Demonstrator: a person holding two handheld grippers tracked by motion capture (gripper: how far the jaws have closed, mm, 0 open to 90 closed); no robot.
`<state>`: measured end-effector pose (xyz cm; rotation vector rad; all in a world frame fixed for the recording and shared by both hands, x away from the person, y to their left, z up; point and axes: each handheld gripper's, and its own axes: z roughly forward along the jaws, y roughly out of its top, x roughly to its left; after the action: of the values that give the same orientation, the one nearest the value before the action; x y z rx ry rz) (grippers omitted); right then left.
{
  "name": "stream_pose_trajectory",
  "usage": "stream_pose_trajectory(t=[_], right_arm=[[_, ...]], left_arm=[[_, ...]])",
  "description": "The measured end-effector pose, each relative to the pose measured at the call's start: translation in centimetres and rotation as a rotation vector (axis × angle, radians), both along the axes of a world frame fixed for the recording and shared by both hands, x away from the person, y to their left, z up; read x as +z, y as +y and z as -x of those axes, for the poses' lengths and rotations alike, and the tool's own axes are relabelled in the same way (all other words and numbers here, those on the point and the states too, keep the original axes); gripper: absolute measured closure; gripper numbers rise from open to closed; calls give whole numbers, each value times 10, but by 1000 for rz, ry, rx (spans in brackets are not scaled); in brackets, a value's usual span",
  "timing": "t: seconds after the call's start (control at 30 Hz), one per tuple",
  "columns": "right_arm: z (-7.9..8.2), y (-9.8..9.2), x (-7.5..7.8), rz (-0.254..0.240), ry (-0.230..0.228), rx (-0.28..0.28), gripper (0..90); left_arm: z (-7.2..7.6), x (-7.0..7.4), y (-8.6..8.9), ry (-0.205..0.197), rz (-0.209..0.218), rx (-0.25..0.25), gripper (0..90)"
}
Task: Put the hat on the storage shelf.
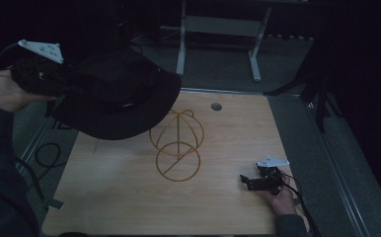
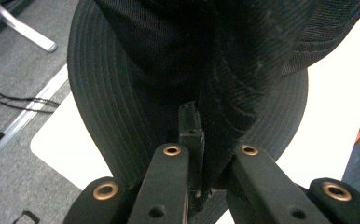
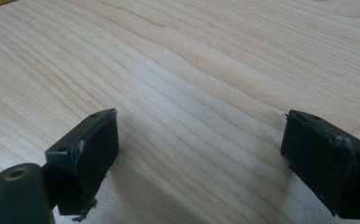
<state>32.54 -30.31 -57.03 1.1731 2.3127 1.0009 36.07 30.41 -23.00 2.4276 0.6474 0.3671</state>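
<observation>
A black wide-brimmed hat [image 1: 117,96] hangs in the air over the table's far left corner. My left gripper [image 1: 72,89] is shut on its brim, held up by a hand at the left edge. In the left gripper view the hat [image 2: 187,60] spreads above the jaws, which pinch a fold of its fabric [image 2: 204,140]. A gold wire hat stand [image 1: 177,145] sits on the middle of the wooden table [image 1: 129,197], just right of the hat. My right gripper [image 1: 245,181] rests on the table near the front right, its jaws wide apart [image 3: 199,149] with bare wood between them.
A round cable hole [image 1: 216,106] lies near the table's far edge. Beyond the table stands a grey metal frame [image 1: 218,34] on the floor. Black cables [image 1: 45,153] loop on the floor at the left. A cable trails from the right gripper off the front edge.
</observation>
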Motion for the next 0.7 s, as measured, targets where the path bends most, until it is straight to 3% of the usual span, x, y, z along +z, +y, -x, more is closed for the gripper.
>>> stream_pose_trajectory(t=[0.4, 0.53, 0.7], right_arm=[[0, 0, 0, 0, -2, 0, 111], [0, 0, 0, 0, -2, 1, 110], [0, 0, 0, 0, -2, 0, 111]], left_arm=[[-4, 8, -26, 8, 4, -84, 883], [-7, 4, -35, 23, 25, -122, 883], [-12, -3, -48, 36, 10, -148, 883]])
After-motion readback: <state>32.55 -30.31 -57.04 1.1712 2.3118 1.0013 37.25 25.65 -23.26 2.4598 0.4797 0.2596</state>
